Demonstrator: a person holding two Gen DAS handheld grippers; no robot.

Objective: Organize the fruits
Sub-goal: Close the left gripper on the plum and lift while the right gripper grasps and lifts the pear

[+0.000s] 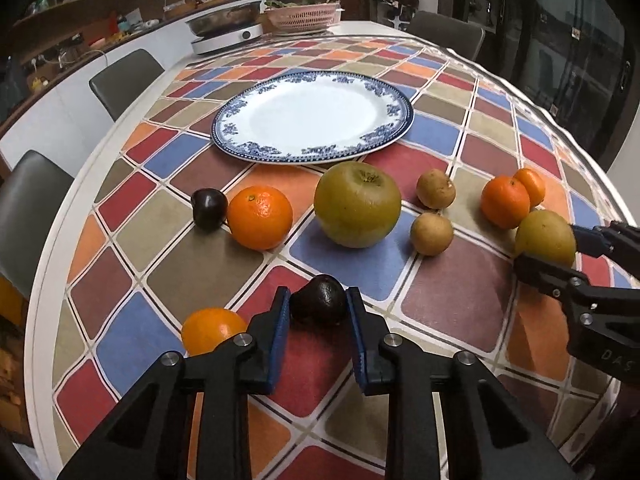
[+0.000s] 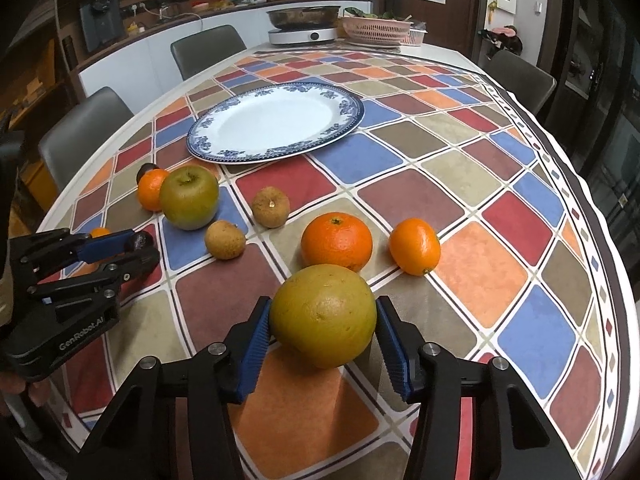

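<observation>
Left-wrist view runs from a dark plum [image 1: 209, 208] at the far left, touching an orange [image 1: 260, 217] on its right, to a big green-brown apple [image 1: 357, 204] at the middle, two small brown fruits [image 1: 433, 213] just beside it, and a pair of mandarins [image 1: 509, 197] farther right. All lie on the chequered tabletop [image 1: 452, 296], nearer than the empty blue-rimmed plate [image 1: 316, 117]. At the bottom, the left gripper [image 1: 318, 306] has its jaws drawn in against a dark fruit [image 1: 319, 299], the blue pads touching both its sides; another orange [image 1: 212, 330] sits just left of the left jaw. At the right edge the right gripper [image 1: 550, 248] reaches in around a yellow-green fruit [image 1: 545, 237].

From the right wrist, that left gripper [image 2: 138, 246] shows at the left edge with its jaws close together on the dark fruit [image 2: 143, 239]. At the bottom middle, the right gripper [image 2: 322, 322] has its jaws moderately wide, both pads against the sides of the yellow-green fruit [image 2: 323, 315], which rests on the tabletop. An orange and a smaller mandarin [image 2: 415, 245] lie just beyond.
</observation>
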